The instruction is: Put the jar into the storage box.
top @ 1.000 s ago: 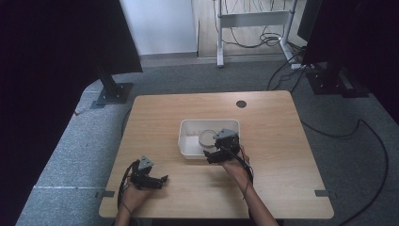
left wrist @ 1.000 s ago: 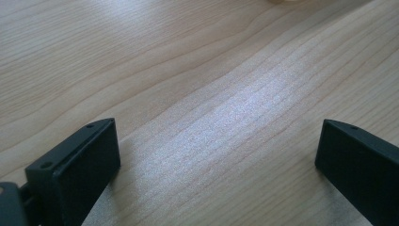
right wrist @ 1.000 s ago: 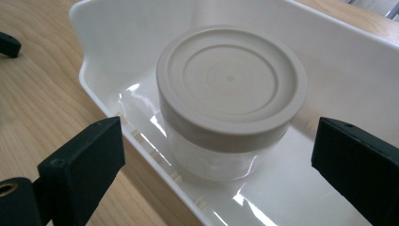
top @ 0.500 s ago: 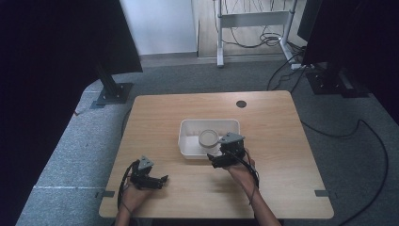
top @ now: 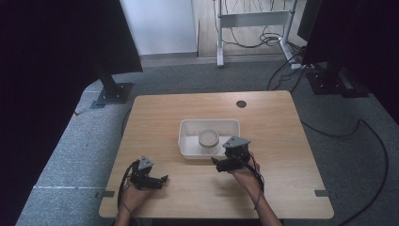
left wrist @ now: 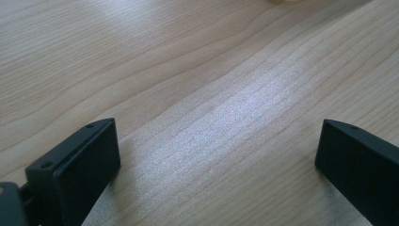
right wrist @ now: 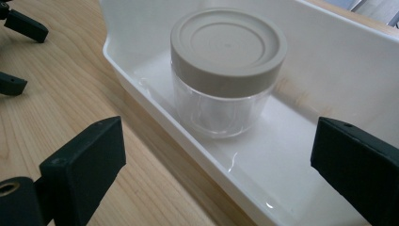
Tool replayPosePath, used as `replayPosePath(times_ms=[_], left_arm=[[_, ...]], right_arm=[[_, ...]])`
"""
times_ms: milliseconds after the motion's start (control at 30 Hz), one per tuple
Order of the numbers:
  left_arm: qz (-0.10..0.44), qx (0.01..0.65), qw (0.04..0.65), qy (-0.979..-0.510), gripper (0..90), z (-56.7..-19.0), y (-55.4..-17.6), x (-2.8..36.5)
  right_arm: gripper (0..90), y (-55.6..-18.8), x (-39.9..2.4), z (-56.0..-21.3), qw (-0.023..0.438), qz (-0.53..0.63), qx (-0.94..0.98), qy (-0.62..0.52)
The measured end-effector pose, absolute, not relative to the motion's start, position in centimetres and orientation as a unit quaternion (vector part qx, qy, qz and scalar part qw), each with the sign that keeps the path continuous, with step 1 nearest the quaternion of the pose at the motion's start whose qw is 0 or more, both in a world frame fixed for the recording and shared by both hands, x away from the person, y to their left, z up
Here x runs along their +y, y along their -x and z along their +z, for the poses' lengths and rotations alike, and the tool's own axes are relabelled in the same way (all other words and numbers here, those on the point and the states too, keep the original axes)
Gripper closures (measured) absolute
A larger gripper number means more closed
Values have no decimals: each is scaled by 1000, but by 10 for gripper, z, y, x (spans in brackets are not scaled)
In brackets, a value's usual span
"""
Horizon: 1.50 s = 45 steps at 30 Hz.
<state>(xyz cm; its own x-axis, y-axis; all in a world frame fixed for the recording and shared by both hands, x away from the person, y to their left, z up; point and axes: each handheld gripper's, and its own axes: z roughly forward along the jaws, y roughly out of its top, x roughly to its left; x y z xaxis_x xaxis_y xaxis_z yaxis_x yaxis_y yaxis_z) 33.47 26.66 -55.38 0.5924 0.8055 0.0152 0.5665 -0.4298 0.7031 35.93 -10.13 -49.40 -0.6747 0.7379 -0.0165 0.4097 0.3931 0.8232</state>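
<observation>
**Jar in the tray, both claws open**

So the jar (right wrist: 228, 70) is standing upright inside the white tray (right wrist: 141, 89), clear body with a beige lid (top: 208, 138) screwed on top. From the high view the tray (top: 188, 146) sits about mid-surface, and the jar is toward the near wall of it, a bit right of the tray's middle.

The right claw (top: 217, 164) is just beside the tray's near edge, outside it, held low over the wooden surface (top: 282, 122). Its jaws are spread wide with nothing between them. In the right gripper view, the right claw (right wrist: 216, 174) looks straight at the jar, with the tray's near wall between the jaws and the jar. It isn't touching the jar.

The left claw (top: 162, 179) is well apart from all that, down near the front-left corner of the surface. Its jaws are spread too and hold nothing; the left gripper view has just bare wood grain between the 2 black jaws. The left claw's tips also peek in at the top-left of the right gripper view.
</observation>
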Motion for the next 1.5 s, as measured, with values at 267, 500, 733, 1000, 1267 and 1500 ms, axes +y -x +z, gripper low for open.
replayPosePath(times_ms=[267, 500, 733, 1000, 1267, 1500], left_arm=[[178, 415, 336, -827, 0, -554, -335, 267], [178, 415, 336, -827, 1, -554, -335, 267], [178, 415, 336, -827, 0, -554, -335, 267], [178, 415, 336, -827, 0, -554, -335, 267], [178, 415, 336, -827, 1, -554, -335, 267], [178, 415, 336, -826, 1, -554, -335, 267]], right_arm=[[32, -351, -113, -496, 195, 426, 810, -353], [29, -346, -119, -499, 196, 425, 809, -356], [28, -340, -125, -500, 202, 423, 809, -354], [28, -332, -135, -502, 205, 423, 806, -359], [28, -325, -148, -505, 209, 419, 805, -365], [28, -319, -159, -507, 212, 415, 802, -373]])
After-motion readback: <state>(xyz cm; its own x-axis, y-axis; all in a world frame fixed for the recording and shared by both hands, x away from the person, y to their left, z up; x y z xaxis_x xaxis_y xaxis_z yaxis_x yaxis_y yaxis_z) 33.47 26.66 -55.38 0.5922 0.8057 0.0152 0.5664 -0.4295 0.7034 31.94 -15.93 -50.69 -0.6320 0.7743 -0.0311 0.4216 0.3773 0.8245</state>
